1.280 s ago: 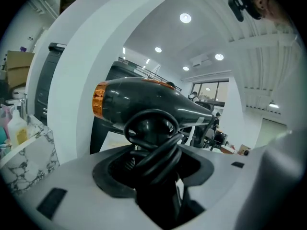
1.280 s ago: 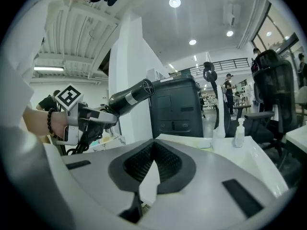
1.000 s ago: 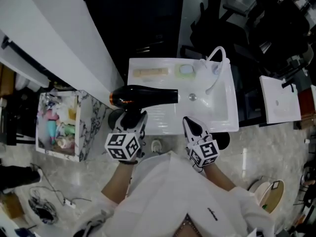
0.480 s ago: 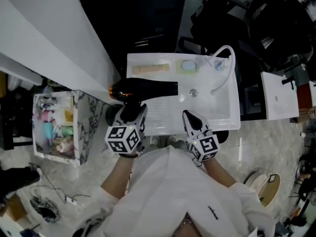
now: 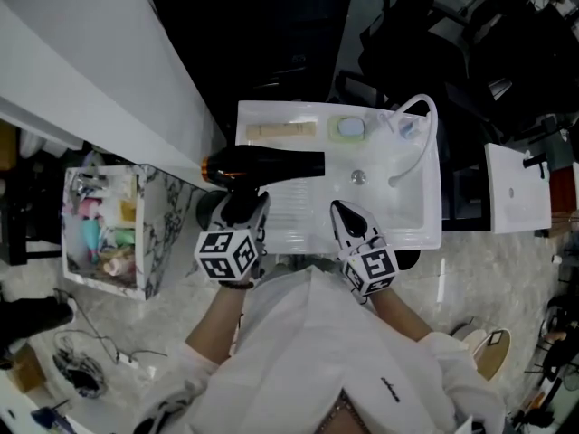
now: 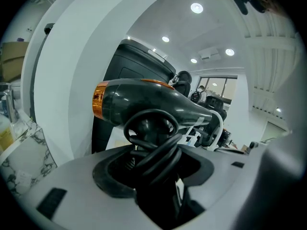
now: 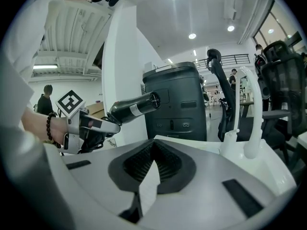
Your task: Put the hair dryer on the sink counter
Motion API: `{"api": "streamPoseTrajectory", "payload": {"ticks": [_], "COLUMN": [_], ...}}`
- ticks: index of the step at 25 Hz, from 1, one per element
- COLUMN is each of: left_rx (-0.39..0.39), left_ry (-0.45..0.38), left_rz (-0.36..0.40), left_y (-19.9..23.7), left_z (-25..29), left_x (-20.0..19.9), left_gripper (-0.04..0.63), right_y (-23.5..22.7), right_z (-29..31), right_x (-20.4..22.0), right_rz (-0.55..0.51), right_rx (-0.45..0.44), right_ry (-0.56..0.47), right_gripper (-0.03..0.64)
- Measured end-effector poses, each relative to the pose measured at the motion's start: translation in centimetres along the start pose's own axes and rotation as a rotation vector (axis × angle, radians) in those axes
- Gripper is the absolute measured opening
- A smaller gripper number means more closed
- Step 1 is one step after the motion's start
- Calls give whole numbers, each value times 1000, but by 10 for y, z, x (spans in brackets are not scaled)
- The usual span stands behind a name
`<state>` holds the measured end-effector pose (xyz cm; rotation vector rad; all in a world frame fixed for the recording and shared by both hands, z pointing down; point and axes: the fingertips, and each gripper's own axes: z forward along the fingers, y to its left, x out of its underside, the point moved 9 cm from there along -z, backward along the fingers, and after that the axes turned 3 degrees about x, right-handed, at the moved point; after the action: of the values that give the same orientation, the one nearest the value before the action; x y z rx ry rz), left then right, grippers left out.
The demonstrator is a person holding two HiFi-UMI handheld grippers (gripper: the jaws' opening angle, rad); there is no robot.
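Left gripper [image 5: 241,208] clamps hair dryer [image 5: 262,165] by handle, cord bunched in; rigid, slick plastic, prob. nose-heavy, so handle's best. Right gripper [image 5: 344,220] closed, empty.

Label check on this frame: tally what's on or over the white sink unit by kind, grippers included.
hair dryer: 1 (black, orange ring)
tan flat bar: 1
pale green dish: 1
white faucet: 1
grippers: 2, the left gripper clamped on the dryer handle, the right gripper shut and empty
Total: 6
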<state>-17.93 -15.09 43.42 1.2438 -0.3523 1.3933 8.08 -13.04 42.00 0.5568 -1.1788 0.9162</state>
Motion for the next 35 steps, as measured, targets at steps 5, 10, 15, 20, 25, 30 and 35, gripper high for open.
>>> {"api": "streamPoseTrajectory", "payload": {"ticks": [5, 10, 15, 20, 25, 30, 35], "left_rx": [-28, -59, -80, -102, -138, -174, -180], "left_ry": [36, 91, 136, 172, 230, 278, 323], "left_rz": [4, -6, 2, -15, 14, 24, 31], "left_y": [1, -1, 1, 3, 12, 25, 32], "left_z": [13, 28, 45, 59, 73, 80, 88], "left_x": [8, 25, 37, 53, 74, 93, 111], "left_gripper": [258, 258, 258, 257, 258, 258, 258], "right_y": [-8, -14, -19, -23, -23, -22, -21], "right_z": [8, 14, 21, 29, 38, 46, 52], "right_x": [6, 18, 31, 43, 57, 69, 82], "right_rz": [5, 20, 41, 44, 53, 56, 63], "right_rx": [-14, -25, -29, -37, -46, -55, -52], "right_ry": [13, 39, 71, 98, 121, 145, 174], "right_gripper": [17, 17, 17, 17, 17, 17, 17]}}
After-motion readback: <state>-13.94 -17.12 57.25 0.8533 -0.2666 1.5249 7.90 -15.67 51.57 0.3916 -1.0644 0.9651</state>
